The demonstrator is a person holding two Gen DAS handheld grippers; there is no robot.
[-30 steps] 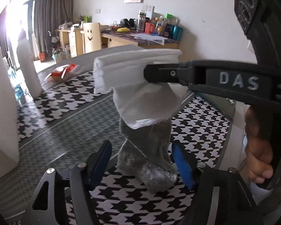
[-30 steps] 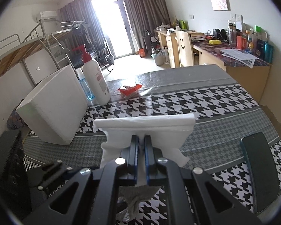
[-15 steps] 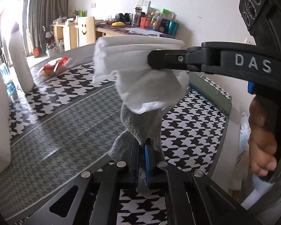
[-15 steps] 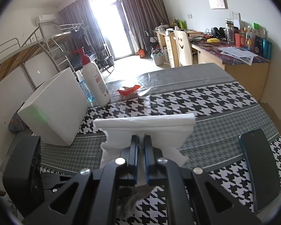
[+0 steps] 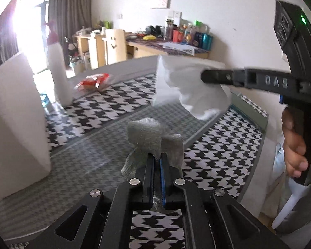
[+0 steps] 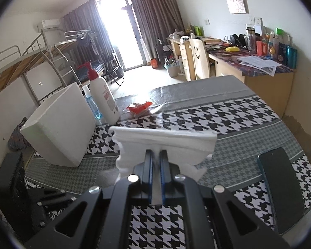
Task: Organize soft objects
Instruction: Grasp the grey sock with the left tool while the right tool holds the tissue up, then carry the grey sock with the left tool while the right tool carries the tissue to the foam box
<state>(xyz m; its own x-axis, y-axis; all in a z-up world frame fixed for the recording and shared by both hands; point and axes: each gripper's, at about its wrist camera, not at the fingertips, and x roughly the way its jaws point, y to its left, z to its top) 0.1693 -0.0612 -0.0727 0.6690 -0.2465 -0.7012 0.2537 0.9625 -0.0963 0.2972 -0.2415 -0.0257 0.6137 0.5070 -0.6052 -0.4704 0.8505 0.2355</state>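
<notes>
Your left gripper has its jaws clenched on the grey sock: the fabric bunches up between the blue pads and spills out to both sides, held clear above the table. Your right gripper has its jaws clamped on the white plastic bag, whose folded top edge stretches level across both sides of the pads. Seen from the left wrist, that bag hangs crumpled from the right gripper's tip, up and beyond the sock and apart from it; your right hand wraps the black handle at the frame's right edge.

The table wears a black-and-white houndstooth cloth with grey bands. On it, to the left, a white foam box stands tilted; just beside it stand a white pump bottle with a red top and a smaller blue bottle. A red wrapper lies farther back near the far edge. A dark phone lies flat to the right of your right gripper.
</notes>
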